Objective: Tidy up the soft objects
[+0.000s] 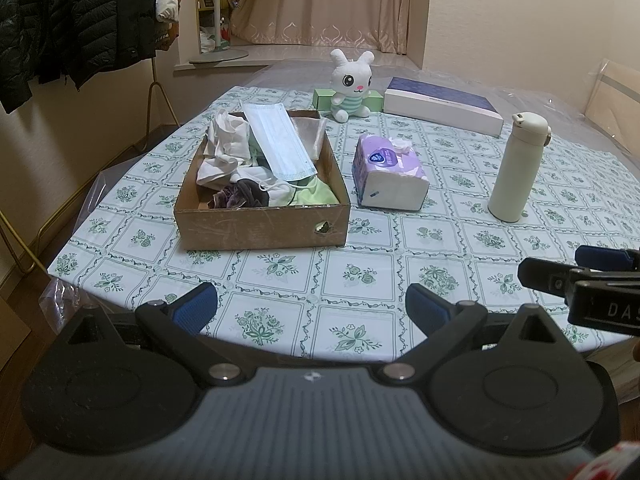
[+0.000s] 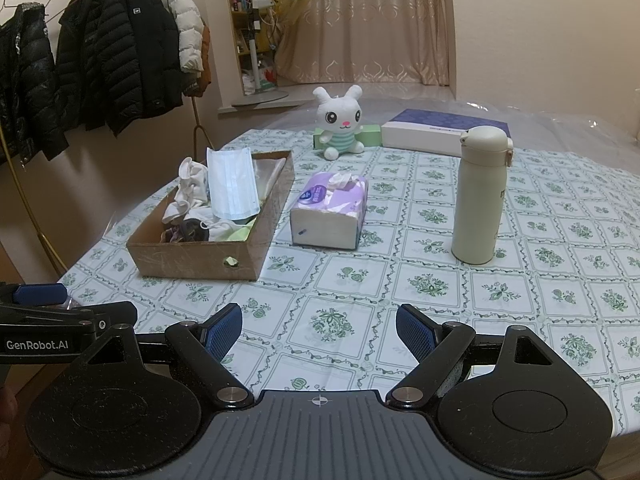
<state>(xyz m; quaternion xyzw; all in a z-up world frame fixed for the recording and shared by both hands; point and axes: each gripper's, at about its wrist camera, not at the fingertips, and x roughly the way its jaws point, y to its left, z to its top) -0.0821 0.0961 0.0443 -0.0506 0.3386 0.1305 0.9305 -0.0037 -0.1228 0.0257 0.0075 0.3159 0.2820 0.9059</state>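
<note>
A cardboard box (image 1: 260, 228) (image 2: 192, 260) stands on the table's left side. It holds a blue face mask (image 1: 278, 144) (image 2: 232, 184), white cloths (image 1: 224, 140), a dark scrunchie (image 1: 240, 196) and a green cloth (image 1: 316, 196). A purple tissue pack (image 1: 390, 172) (image 2: 332, 212) lies right of the box. A white plush bunny (image 1: 352, 84) (image 2: 340, 124) sits at the back. My left gripper (image 1: 312, 308) is open and empty over the near table edge. My right gripper (image 2: 320, 328) is open and empty, right of the left one.
A cream thermos bottle (image 1: 518, 168) (image 2: 480, 196) stands upright on the right. A flat white and purple box (image 1: 440, 106) (image 2: 432, 130) and a green box (image 1: 324, 98) lie at the back. A rack of dark coats (image 2: 100, 68) stands left of the table (image 2: 520, 300).
</note>
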